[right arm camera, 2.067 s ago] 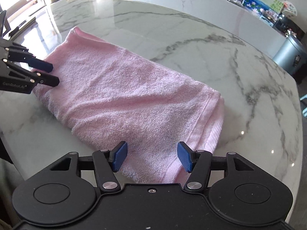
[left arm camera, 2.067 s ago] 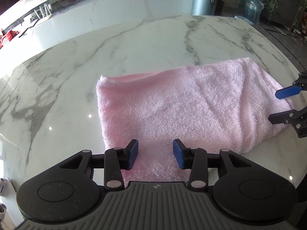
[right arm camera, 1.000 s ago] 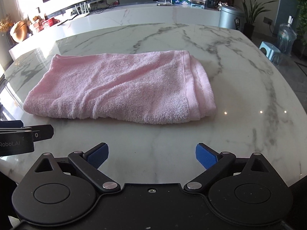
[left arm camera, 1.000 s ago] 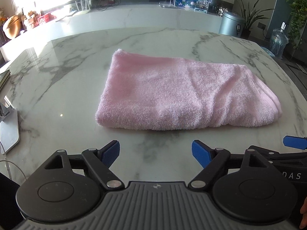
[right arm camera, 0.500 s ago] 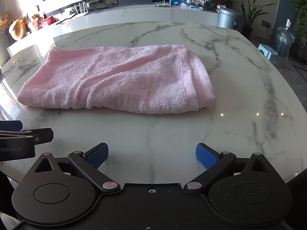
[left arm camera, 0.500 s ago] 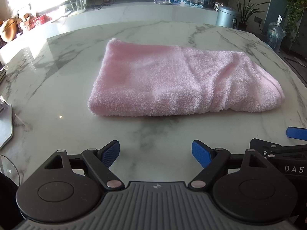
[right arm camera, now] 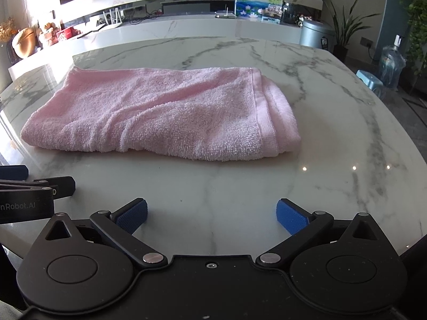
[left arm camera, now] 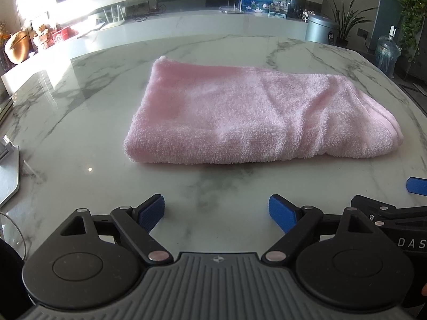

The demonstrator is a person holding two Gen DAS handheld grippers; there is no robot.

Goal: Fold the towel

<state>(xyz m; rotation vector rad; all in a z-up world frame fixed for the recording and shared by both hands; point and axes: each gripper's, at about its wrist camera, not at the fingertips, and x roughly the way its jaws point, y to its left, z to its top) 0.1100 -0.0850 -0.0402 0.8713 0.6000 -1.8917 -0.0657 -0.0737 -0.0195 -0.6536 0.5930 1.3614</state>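
Towel (left arm camera: 256,117) folded, well beyond spread fingers (left arm camera: 150,213)

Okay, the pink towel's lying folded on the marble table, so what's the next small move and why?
Probably none on the towel: it lies folded flat, edges stacked. Both the left gripper and right gripper are clear of it, jaws opening, nothing between them, so drawing back seems right.

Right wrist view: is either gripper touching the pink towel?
No, the pink towel lies alone on the marble table, clear of both grippers.
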